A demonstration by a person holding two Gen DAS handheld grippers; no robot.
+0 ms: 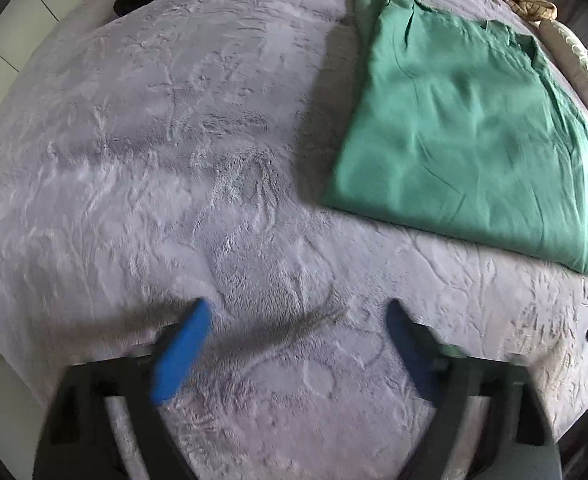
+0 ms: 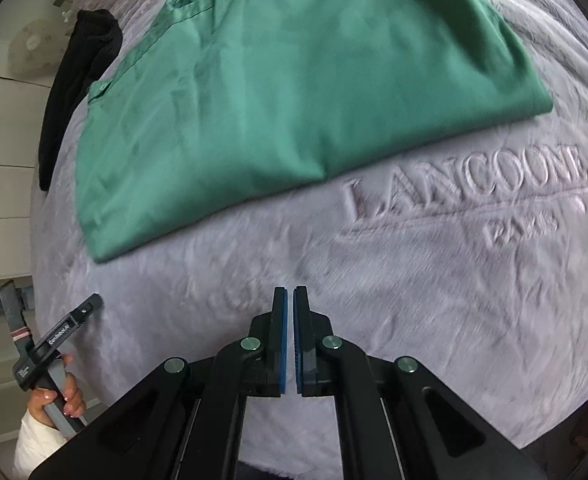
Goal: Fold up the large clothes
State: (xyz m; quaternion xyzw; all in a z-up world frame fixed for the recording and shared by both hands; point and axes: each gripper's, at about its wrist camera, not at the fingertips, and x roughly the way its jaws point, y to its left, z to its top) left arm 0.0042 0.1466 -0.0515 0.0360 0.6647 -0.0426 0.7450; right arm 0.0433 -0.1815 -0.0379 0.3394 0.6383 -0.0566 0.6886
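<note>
Your left gripper [image 1: 297, 320] has its blue-padded jaws spread wide with nothing between them — only the pale lilac plush blanket [image 1: 174, 160] shows in the gap, and the pads look blurred. Your right gripper [image 2: 290, 300] is clenched, its two blue-lined fingers [image 2: 280, 320] almost touching, and nothing is caught between them; it too hangs over bare blanket.

Beyond both sets of jaws lies the green folded shirt [image 2: 294, 88], flat on the blanket in a rough rectangle. Neither gripper touches it. In the right wrist view its near folded edge sits up from your fingertips, with a buttoned cuff or placket showing at its left side. In the left wrist view the same green shirt [image 1: 465, 128] lies up and to the right, well apart from the open jaws.

Raised lettering [image 2: 473, 188] is pressed into the blanket just below the shirt's right corner. A black garment [image 2: 78, 88] lies along the blanket's left edge, just beside the shirt. At the lower left of the right wrist view your left hand [image 2: 60, 396] grips the handle of its gripper — a white sleeve shows below it.
</note>
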